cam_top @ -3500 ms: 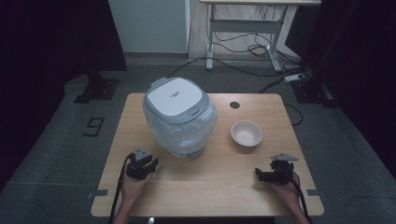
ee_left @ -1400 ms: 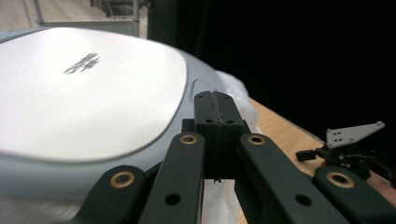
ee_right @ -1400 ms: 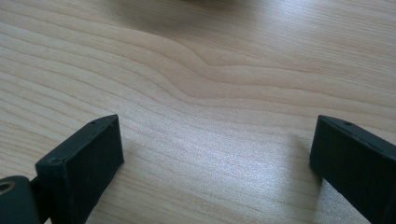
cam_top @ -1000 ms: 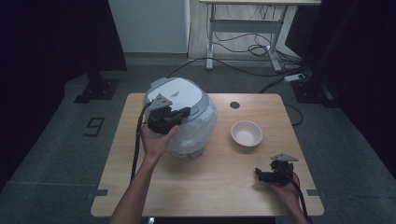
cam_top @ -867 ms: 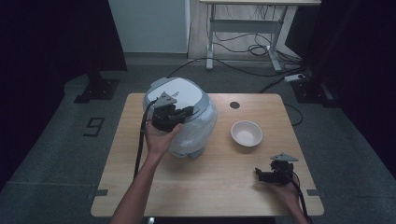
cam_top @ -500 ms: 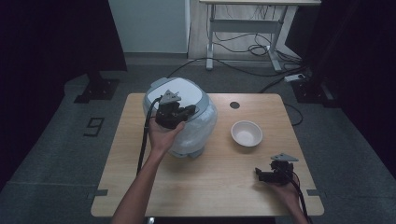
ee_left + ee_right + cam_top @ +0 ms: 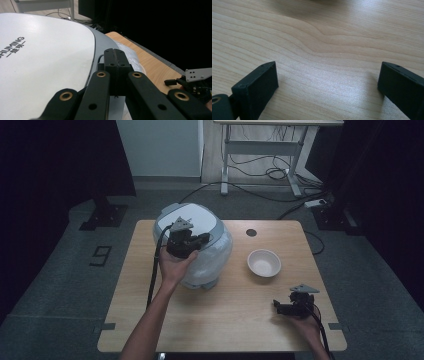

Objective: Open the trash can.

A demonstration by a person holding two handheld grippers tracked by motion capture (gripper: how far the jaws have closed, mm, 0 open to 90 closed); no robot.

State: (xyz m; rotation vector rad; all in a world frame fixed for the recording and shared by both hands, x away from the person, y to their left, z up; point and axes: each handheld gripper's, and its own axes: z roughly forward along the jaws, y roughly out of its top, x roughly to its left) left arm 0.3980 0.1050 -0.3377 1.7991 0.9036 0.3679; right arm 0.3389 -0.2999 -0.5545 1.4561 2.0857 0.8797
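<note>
The light wooden desk (image 7: 225,320) stands on a grey floor (image 7: 65,285) in a dark room, with a second desk frame (image 7: 260,150) and cables behind it. A white rice cooker (image 7: 205,255) sits at the back left part of the desk and a small white bowl (image 7: 264,263) is well apart to its right, so the front half of the wood is bare up to its edge. The left gripper (image 7: 115,62) is over the cooker's lid with its jaws pressed together and holding nothing, while the right gripper (image 7: 292,305) rests near the front right corner, its jaws spread wide over bare wood.
</note>
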